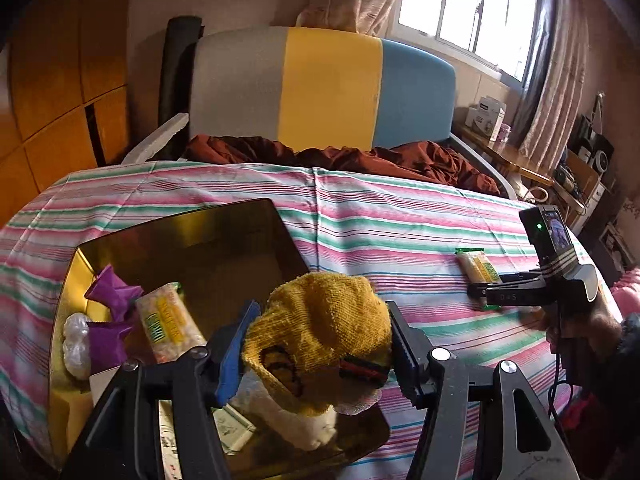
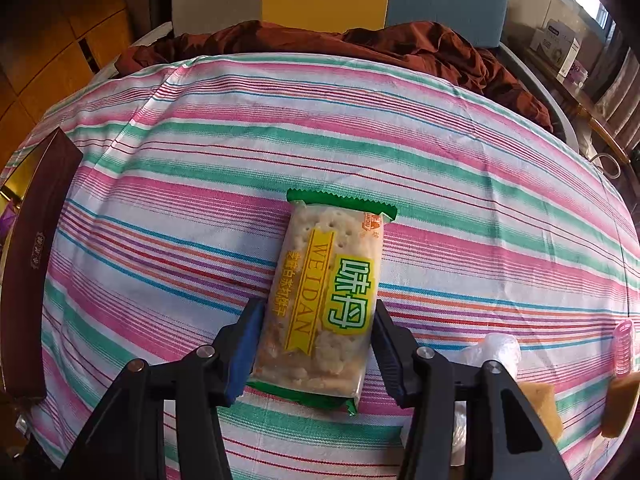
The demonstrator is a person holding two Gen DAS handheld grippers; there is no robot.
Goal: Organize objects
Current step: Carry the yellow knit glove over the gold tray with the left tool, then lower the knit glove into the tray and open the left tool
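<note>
My left gripper (image 1: 316,344) is shut on a yellow knitted cloth (image 1: 320,332) and holds it over the near right corner of a gold tin tray (image 1: 224,240). The tray holds a cracker packet (image 1: 168,324), purple wrappers (image 1: 110,292) and a clear bag (image 1: 74,340). My right gripper (image 2: 316,344) straddles a second cracker packet (image 2: 324,300) lying on the striped bedsheet (image 2: 200,184); its fingers (image 2: 244,352) touch the packet's sides. In the left wrist view the right gripper (image 1: 486,290) and that packet (image 1: 476,266) lie at the right.
A dark box edge (image 2: 36,256) stands at the left. A clear wrapper (image 2: 496,352), a pink item (image 2: 624,344) and brown blocks (image 2: 620,404) lie at the right. A maroon blanket (image 1: 360,156) and a colour-block headboard (image 1: 328,88) are behind.
</note>
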